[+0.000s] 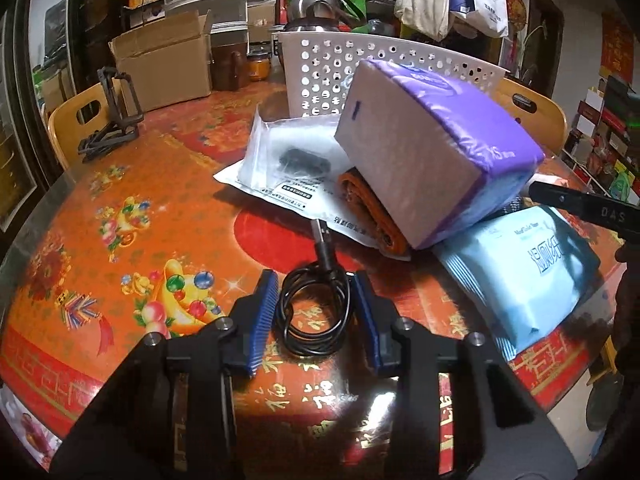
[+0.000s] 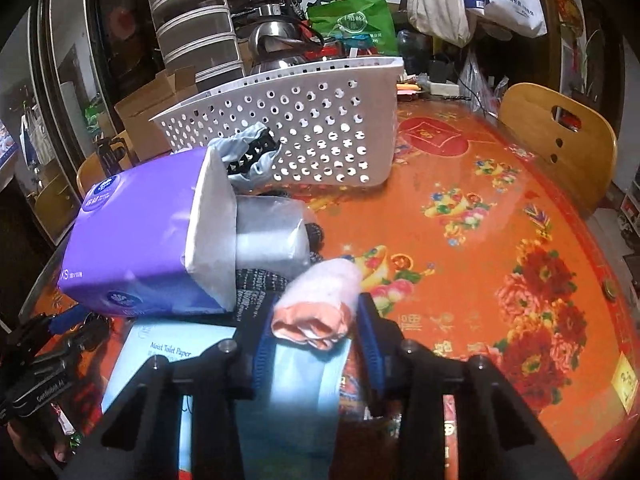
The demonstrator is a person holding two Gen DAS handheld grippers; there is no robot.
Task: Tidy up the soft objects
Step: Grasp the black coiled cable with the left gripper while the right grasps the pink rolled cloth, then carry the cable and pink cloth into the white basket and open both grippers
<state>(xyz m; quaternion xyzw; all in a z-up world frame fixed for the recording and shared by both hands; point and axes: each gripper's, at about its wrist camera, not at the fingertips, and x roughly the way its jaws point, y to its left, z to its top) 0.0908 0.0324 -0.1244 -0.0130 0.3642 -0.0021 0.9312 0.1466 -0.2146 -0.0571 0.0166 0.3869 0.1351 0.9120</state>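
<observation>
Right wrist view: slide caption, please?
Right gripper closes on a rolled pink cloth beside purple tissue pack, white basket behind.

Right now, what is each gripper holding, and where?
Left gripper grips the coiled black cable across its loops; right gripper pinches the rolled pink cloth at its near end.

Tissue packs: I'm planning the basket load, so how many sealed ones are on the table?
2. The purple pack lies tilted on the orange cloth; the blue pack lies flat beside it, partly under it. The basket may hide others.
</observation>
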